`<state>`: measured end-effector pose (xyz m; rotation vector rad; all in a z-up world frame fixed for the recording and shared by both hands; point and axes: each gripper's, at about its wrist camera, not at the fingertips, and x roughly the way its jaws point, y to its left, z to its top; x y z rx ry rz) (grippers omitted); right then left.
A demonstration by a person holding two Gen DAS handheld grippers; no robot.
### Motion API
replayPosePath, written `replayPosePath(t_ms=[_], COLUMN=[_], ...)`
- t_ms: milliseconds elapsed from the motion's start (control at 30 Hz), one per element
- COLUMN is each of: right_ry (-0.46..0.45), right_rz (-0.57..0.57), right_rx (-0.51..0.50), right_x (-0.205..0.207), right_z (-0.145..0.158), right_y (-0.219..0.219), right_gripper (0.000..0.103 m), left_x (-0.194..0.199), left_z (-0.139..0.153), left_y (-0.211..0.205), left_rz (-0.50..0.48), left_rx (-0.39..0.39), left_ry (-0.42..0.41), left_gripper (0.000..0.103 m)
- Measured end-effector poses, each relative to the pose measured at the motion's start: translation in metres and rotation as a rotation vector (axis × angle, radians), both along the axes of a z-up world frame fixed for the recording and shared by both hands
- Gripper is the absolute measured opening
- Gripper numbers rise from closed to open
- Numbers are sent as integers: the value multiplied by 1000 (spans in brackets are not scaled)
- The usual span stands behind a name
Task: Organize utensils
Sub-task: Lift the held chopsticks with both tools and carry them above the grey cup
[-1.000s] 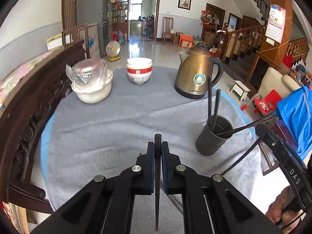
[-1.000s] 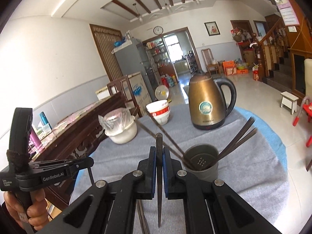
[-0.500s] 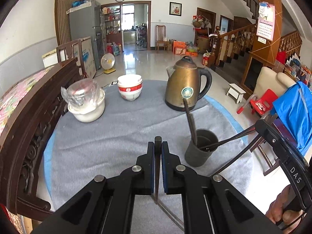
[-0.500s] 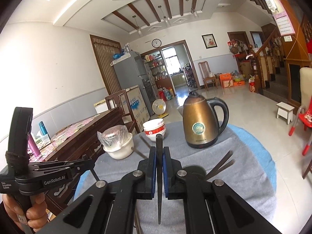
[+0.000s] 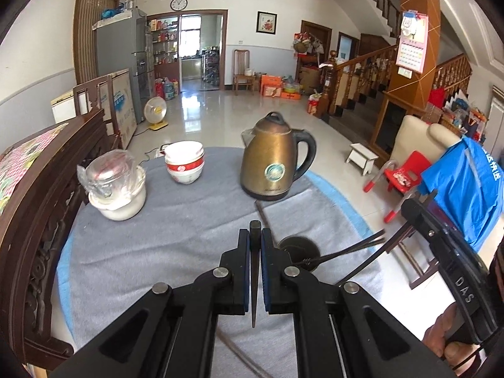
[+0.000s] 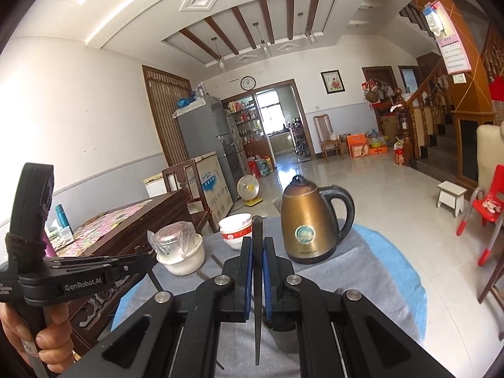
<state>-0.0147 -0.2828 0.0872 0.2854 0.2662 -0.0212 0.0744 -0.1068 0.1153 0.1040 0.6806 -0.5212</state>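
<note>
My left gripper [image 5: 255,239] is shut on a dark chopstick [image 5: 254,271] that stands upright between its pads. The dark utensil cup [image 5: 299,249] sits just right of and below it, with several chopsticks [image 5: 352,249] leaning out to the right. My right gripper [image 6: 258,249] is shut on another dark chopstick [image 6: 257,283]. The cup [image 6: 283,330] shows only partly under the right gripper. The right gripper's body [image 5: 447,267] shows at the right of the left wrist view. The left gripper's body [image 6: 78,277] shows at the left of the right wrist view.
A brass kettle [image 5: 274,163] stands at the table's far side, stacked red-and-white bowls [image 5: 184,162] left of it, and a white pot with a plastic-wrapped glass lid [image 5: 116,186] further left. A loose chopstick [image 5: 263,215] lies near the kettle. A carved wooden bench [image 5: 28,220] borders the grey table cloth [image 5: 157,252].
Both grippers have risen and tilted up, each still holding its chopstick. The cup now sits lower and closer under the fingers in both views.
</note>
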Motion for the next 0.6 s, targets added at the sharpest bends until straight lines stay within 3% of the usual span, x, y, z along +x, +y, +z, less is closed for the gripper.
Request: replayPosePath(t_ms=[600], right_ry=[-83], right_rz=[-113], right_rx=[-32], right_x=[22], right_z=[36], right_y=[-27], right_gripper=[6], left_x=[15], left_z=[58], left_y=[-40], left_rz=[-33], left_rx=[-138], left_ry=[-94], left_gripper=[7])
